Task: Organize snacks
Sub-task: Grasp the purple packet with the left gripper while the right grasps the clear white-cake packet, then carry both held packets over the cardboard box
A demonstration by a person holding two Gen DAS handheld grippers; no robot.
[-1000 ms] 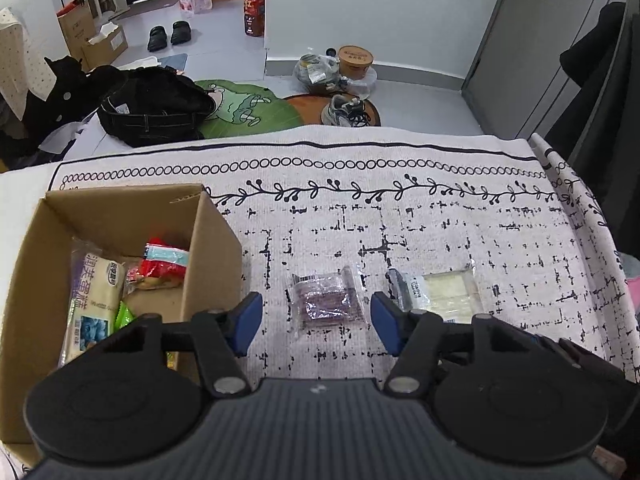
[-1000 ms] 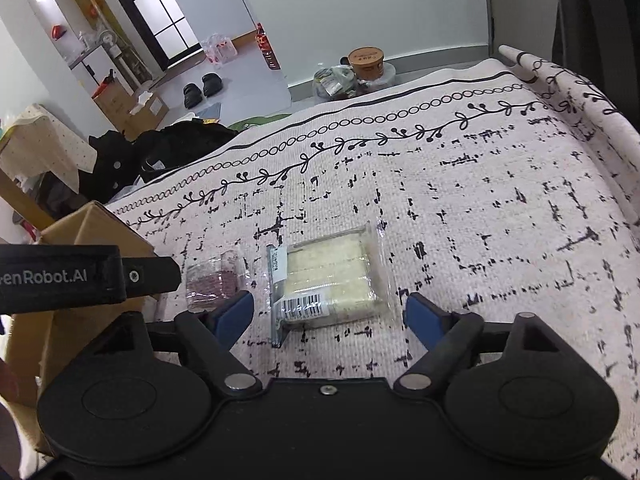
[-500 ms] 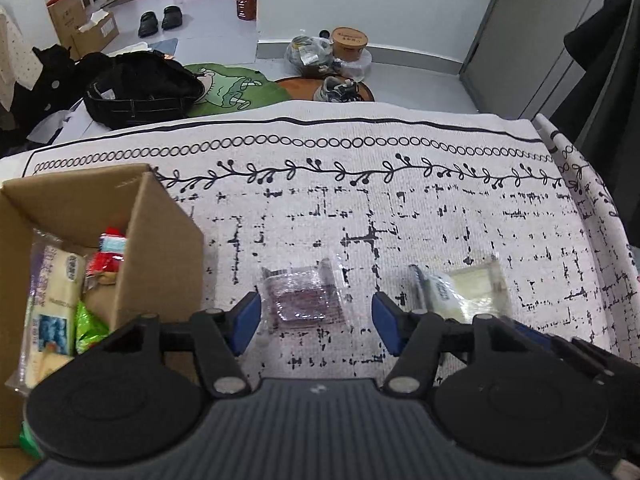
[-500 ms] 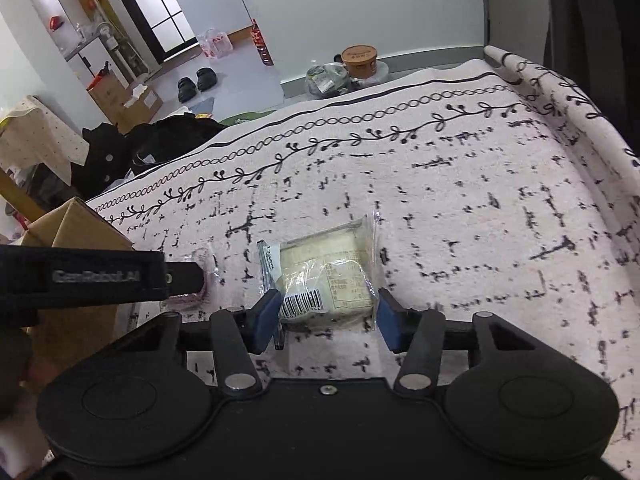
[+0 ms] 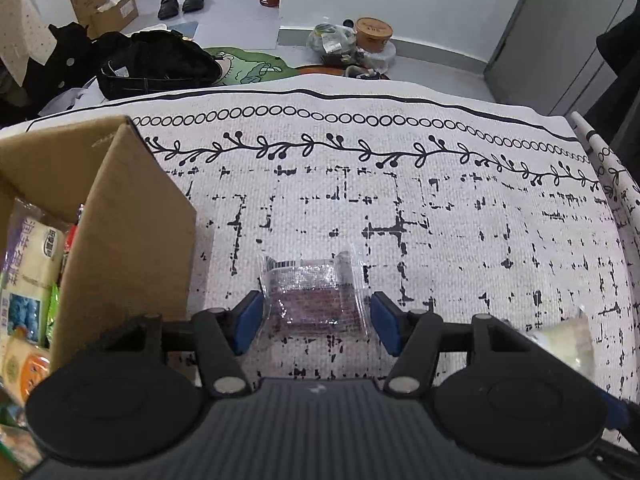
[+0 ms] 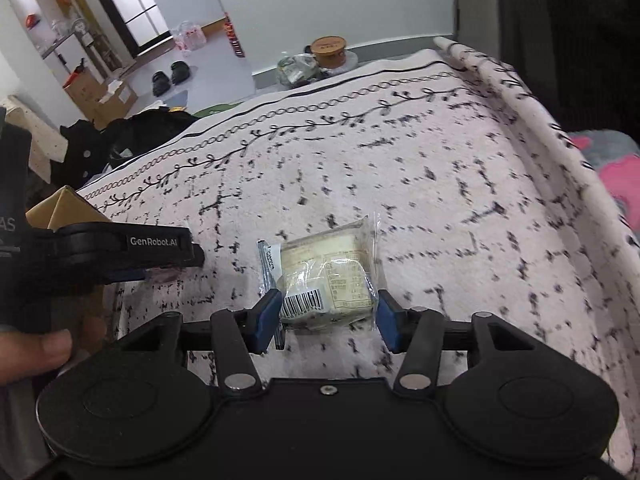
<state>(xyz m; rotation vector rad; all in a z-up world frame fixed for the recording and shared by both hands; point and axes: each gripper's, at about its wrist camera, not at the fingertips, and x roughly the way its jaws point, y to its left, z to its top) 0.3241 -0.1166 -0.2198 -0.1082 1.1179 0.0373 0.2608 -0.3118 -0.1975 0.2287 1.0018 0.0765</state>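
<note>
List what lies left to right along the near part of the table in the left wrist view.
snack packs in the cardboard box → cardboard box wall → purple snack packet, between the left claw pads → pale snack packet at the right edge.

Left wrist view: low over the patterned cloth [image 5: 400, 208], looking forward between the jaws, box [image 5: 120, 216] close at left, floor beyond. Right wrist view: equally low, further right, tilted, facing the same far edge. Shared: cloth, box corner [image 6: 64, 204], pale packet [image 6: 328, 276], shoes [image 5: 180, 0], round tub [image 6: 328, 50].
</note>
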